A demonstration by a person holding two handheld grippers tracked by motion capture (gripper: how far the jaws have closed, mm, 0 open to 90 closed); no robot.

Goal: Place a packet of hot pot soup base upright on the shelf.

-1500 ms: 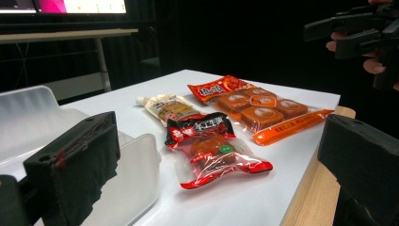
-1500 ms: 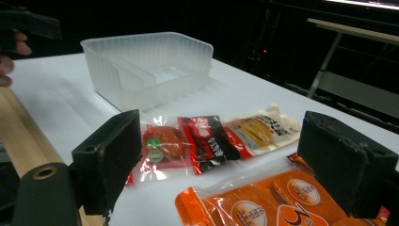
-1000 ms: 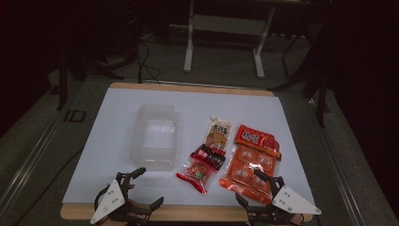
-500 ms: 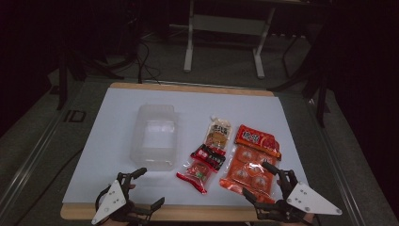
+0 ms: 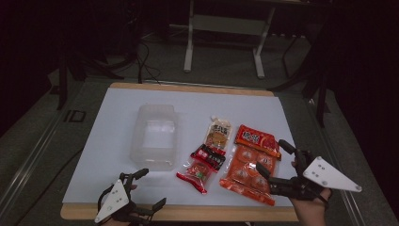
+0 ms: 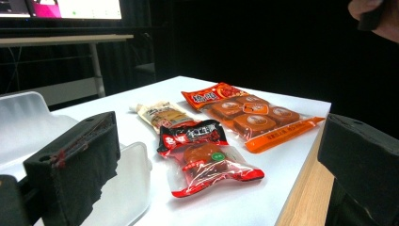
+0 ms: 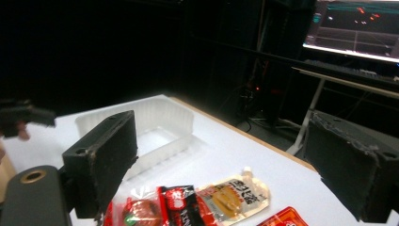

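Two grippers agape | right gripper (image 5: 272,158) — over orange packet (image 5: 248,165)

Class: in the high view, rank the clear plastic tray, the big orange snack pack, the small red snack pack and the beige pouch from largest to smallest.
1. Big orange snack pack and clear plastic tray: too alike to rank.
2. Small red snack pack.
3. Beige pouch, only slightly smaller.

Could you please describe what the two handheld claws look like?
Each claw, left and right, is a black frame with two blocky black jaws faced in foam-like padding. Each carries a pale three-cornered plate on top, dotted with small dark marks. No sleeve can be made out at either hand.
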